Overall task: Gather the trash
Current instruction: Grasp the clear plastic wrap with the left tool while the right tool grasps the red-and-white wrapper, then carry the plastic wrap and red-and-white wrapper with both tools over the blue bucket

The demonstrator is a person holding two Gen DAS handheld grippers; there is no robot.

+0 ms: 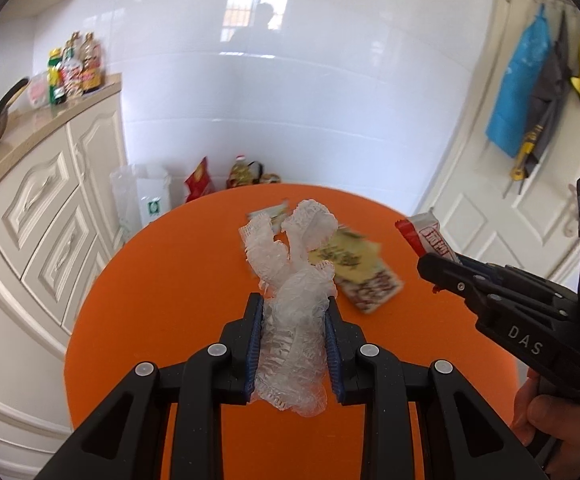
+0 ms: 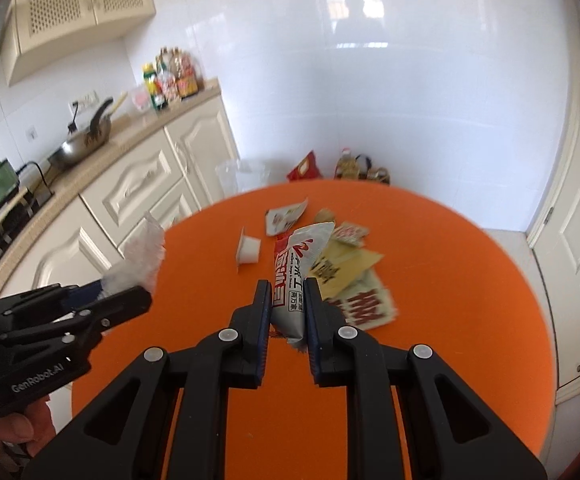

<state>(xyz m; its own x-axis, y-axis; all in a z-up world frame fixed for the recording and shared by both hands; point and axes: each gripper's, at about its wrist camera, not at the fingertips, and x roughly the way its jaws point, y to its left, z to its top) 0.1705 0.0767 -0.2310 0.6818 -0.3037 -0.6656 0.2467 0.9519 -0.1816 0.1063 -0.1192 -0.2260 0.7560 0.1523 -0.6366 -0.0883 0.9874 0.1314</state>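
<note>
My left gripper (image 1: 294, 303) is shut on a crumpled clear plastic wrapper (image 1: 293, 320) and holds it above the round orange table (image 1: 162, 320). It also shows at the left of the right wrist view (image 2: 130, 292) with the wrapper (image 2: 142, 256). My right gripper (image 2: 288, 286) is shut on a red and white snack wrapper (image 2: 293, 276), also above the table (image 2: 449, 280). In the left wrist view the right gripper (image 1: 433, 268) holds that snack wrapper (image 1: 425, 234) at the right. A yellow wrapper (image 2: 341, 264), a red-lettered packet (image 2: 365, 304), a small white cup (image 2: 248, 250) and a torn packet (image 2: 286, 216) lie on the table.
Cream kitchen cabinets (image 1: 38, 200) with a counter, a pan (image 2: 82, 148) and bottles (image 1: 74, 68) stand at the left. A clear plastic bag (image 1: 142, 196), a red bag (image 1: 200, 180) and oil bottles (image 1: 246, 172) sit on the floor behind the table. A door (image 1: 529, 160) is at the right.
</note>
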